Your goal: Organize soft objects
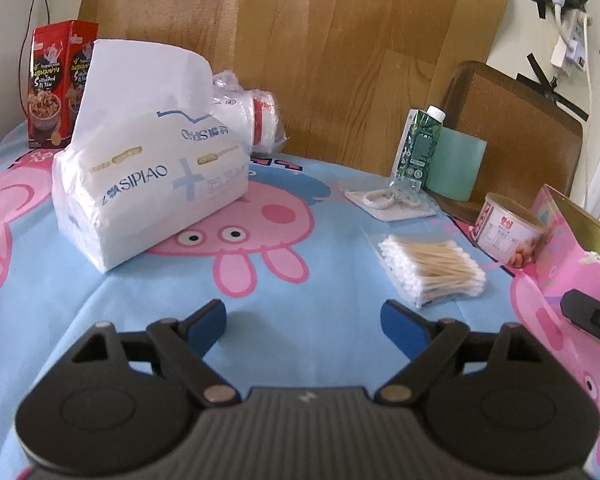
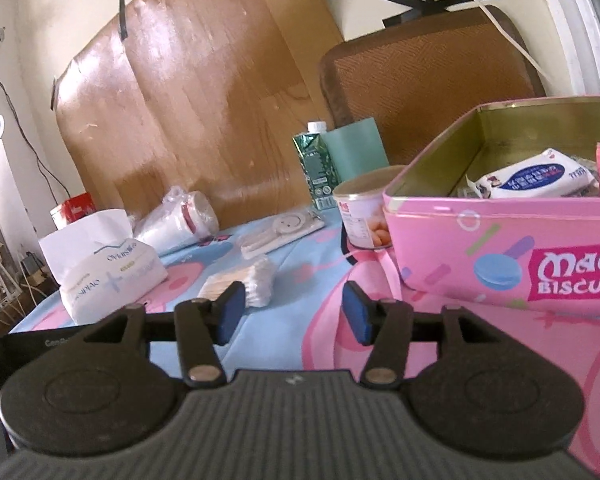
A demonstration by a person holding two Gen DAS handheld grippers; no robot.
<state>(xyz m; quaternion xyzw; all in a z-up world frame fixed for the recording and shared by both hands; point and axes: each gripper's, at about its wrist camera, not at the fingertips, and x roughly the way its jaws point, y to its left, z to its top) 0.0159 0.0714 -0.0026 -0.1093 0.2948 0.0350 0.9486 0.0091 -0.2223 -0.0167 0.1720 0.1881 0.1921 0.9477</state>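
Observation:
A white SIPIAO tissue pack (image 1: 148,184) lies on the Peppa Pig tablecloth, left of centre; it also shows in the right wrist view (image 2: 108,276). A bag of cotton swabs (image 1: 432,270) lies to the right, also in the right wrist view (image 2: 244,280). A pink biscuit tin (image 2: 500,248) stands open at the right with a small tissue packet (image 2: 536,178) inside; its corner shows in the left wrist view (image 1: 572,240). My left gripper (image 1: 304,322) is open and empty above the cloth, short of both. My right gripper (image 2: 294,312) is open and empty, left of the tin.
A plastic-wrapped stack of paper cups (image 1: 256,116), a red snack box (image 1: 60,80), a green carton (image 1: 418,144), a can (image 1: 508,232) and a packet with a white cord (image 1: 388,200) stand around the cloth. A wooden board (image 1: 300,40) leans behind.

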